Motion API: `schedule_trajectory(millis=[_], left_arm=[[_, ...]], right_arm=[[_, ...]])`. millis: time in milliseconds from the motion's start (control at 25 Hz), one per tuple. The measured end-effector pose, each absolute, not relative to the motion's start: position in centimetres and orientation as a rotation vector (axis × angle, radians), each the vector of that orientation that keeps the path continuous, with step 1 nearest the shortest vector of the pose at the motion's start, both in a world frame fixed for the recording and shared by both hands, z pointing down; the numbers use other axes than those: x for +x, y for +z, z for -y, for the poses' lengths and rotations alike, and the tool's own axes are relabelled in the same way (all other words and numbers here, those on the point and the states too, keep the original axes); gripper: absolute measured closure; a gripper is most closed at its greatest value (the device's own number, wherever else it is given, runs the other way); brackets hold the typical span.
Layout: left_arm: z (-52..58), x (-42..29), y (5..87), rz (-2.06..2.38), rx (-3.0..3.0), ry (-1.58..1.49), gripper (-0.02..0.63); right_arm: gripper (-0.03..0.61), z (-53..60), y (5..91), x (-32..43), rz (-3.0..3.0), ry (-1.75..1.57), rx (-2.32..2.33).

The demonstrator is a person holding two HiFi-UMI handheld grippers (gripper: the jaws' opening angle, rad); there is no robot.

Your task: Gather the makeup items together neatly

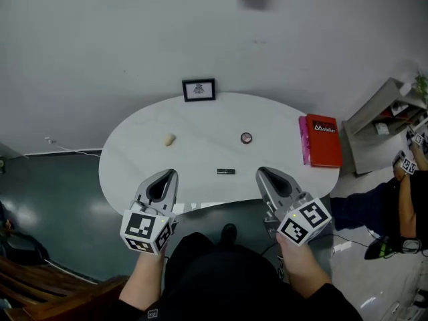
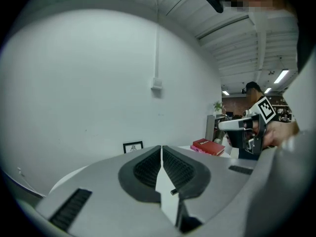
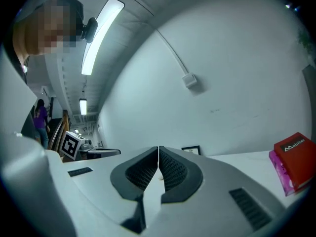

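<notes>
Three small makeup items lie apart on the white oval table (image 1: pixel 134 146): a beige sponge (image 1: pixel 169 139) at the left, a round compact (image 1: pixel 246 138) in the middle and a short black tube (image 1: pixel 225 171) nearer me. My left gripper (image 1: pixel 165 174) hovers over the table's near edge at the left, shut and empty; in its own view the jaws (image 2: pixel 161 152) meet with nothing between them. Over the near edge at the right, my right gripper (image 1: pixel 262 172) is likewise shut and empty, its jaws (image 3: pixel 158 154) closed together. The tube lies between the two grippers, a little beyond them.
A small black picture frame (image 1: pixel 198 89) stands at the table's far edge against the wall. A red book (image 1: pixel 323 140) on a pink one lies at the right end. Another person with marker-cube grippers (image 1: pixel 406 162) is at the far right, near a grey shelf (image 1: pixel 381 109).
</notes>
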State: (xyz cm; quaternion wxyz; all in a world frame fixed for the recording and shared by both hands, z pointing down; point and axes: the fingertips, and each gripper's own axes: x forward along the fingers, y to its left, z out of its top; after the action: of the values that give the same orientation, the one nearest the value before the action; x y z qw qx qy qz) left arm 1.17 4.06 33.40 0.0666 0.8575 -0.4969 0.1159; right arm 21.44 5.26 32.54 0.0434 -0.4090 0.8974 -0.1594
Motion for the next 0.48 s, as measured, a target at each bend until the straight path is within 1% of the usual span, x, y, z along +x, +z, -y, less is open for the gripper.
schedule_trajectory(millis=[240,480], left_arm=[[-1.2,-1.7,35.1,1.577,2.494,0.364,0.592],[3.1,-6.4,37.5,1.610,2.429,0.371,0.591]], right_arm=[[0.543,-1.9,33.3,18.4,-2.810,-0.549,-1.155],[0.543,2.9,32.9,13.7,-2.864,-0.553,-1.112]])
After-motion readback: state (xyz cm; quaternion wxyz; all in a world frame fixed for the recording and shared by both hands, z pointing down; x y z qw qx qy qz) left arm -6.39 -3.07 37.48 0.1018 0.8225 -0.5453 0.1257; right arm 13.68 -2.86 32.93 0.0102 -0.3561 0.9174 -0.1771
